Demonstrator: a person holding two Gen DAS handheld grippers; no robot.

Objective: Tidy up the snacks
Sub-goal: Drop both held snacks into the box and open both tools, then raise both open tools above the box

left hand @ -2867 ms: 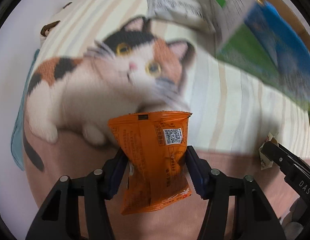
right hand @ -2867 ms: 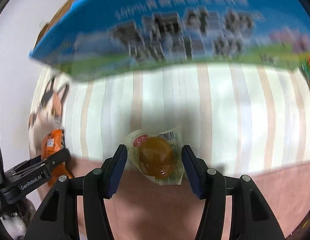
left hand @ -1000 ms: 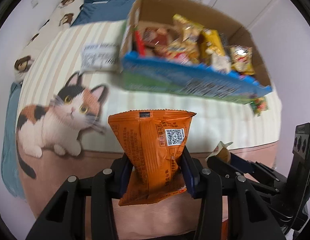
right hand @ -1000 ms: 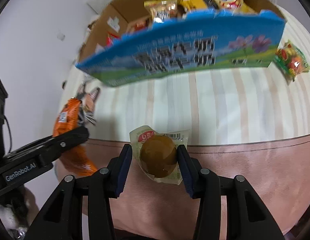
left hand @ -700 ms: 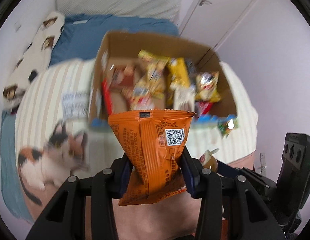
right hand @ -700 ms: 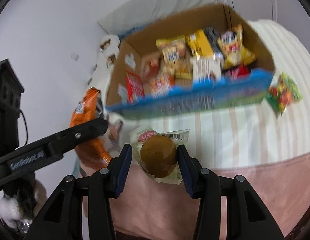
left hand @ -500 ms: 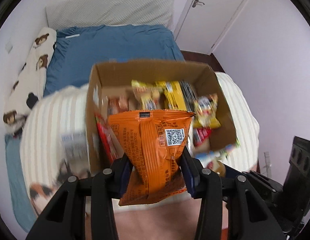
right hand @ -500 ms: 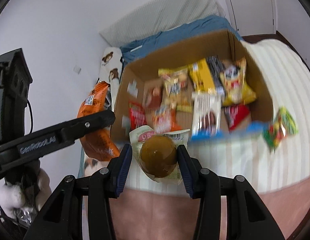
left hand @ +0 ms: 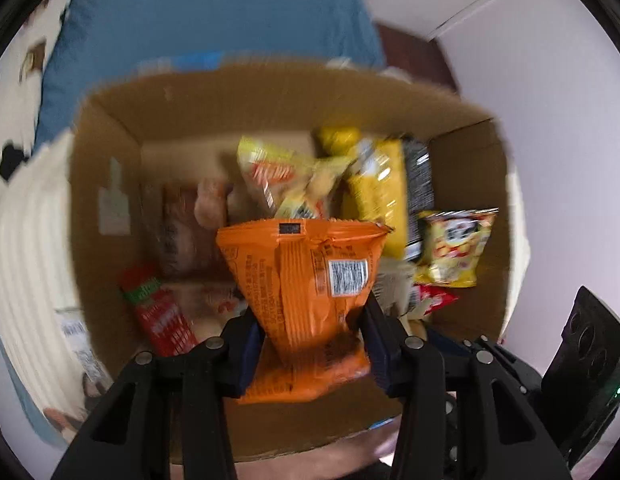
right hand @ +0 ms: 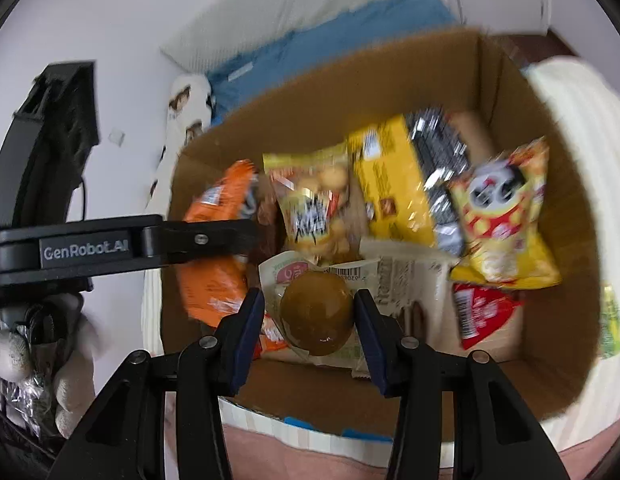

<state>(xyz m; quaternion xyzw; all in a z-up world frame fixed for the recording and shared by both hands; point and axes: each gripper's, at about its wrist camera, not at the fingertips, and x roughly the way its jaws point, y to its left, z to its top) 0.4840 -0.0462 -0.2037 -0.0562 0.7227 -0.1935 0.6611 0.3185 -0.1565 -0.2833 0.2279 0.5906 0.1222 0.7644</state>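
Bedding fills the background: a blue sheet (left hand: 213, 20) behind and a striped cream blanket (left hand: 25, 216) under the open cardboard box (left hand: 109, 152), which now takes up most of both views. Half a second ago we saw the box from farther off with much more bed around it; a second ago we faced its blue printed side from low down. So both claws have risen and come over the opening, and we judge the carry is nearly done and the drop is next. Our left claw (left hand: 310, 344) is pinching the orange snack bag (left hand: 305, 292) by its lower half, top seam up, above the box's near-left part. Our right claw (right hand: 310, 324) is pressed onto the round brown snack in clear wrap (right hand: 316, 312), held over the near-middle of the box. Inside, the yellow packs (right hand: 390, 188) and the panda bag (right hand: 502, 216) crowd the far and right side, and a red pack (right hand: 482, 312) sits near right. Bare cardboard shows along the near wall in the right wrist view, so that looks like the freest spot. The two claws hang close together, the left one's finger (right hand: 197, 240) just beside the right's load, so releasing one at a time seems safer.
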